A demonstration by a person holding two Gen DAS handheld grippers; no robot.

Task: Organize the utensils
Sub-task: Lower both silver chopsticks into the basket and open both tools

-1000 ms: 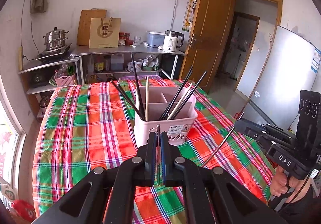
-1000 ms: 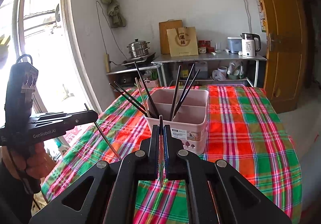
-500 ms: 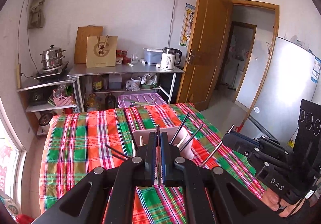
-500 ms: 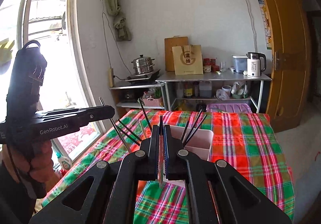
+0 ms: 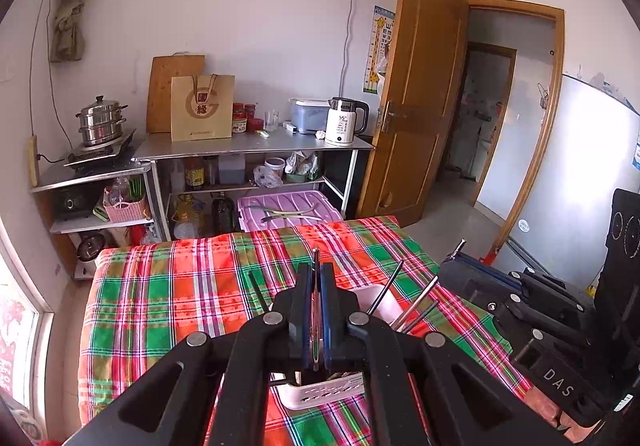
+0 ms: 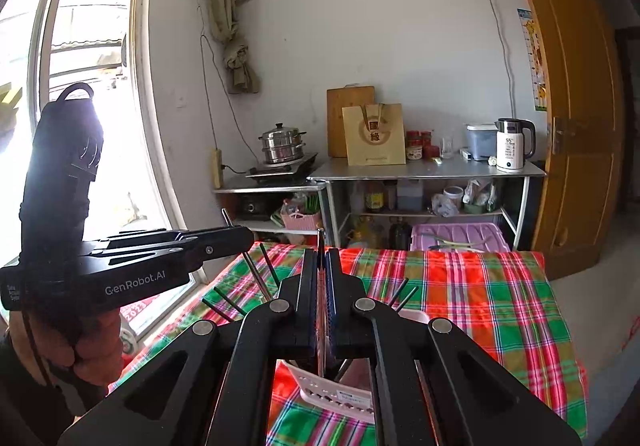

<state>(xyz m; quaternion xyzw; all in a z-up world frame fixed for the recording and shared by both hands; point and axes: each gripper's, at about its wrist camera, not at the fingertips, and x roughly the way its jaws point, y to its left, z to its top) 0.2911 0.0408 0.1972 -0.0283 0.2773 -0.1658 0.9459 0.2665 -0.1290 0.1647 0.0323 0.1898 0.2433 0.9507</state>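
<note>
The pink utensil holder [image 5: 320, 396] stands on the plaid table, mostly hidden under both grippers; it also shows in the right wrist view [image 6: 340, 398]. Several dark chopsticks [image 5: 384, 288] stick out of it, also seen in the right wrist view [image 6: 256, 272]. My left gripper [image 5: 315, 278] is shut on a thin chopstick [image 5: 315, 258] that pokes up between its fingers. My right gripper [image 6: 320, 266] is shut on another chopstick [image 6: 320, 242]. Each gripper appears beside the other: the right one in the left view [image 5: 464, 270], the left one in the right view [image 6: 236, 238].
The plaid tablecloth [image 5: 168, 294] covers the table. Behind it stand metal shelves [image 5: 248, 146] with a kettle, paper bag, steamer pot and jars, and a purple bin [image 5: 288, 208]. A wooden door [image 5: 420, 94] is open at the right; a window [image 6: 80, 86] is at the left.
Both grippers have risen and tilted up, each still holding its chopstick. The holder has dropped from the middle of both views to under the gripper bodies.
</note>
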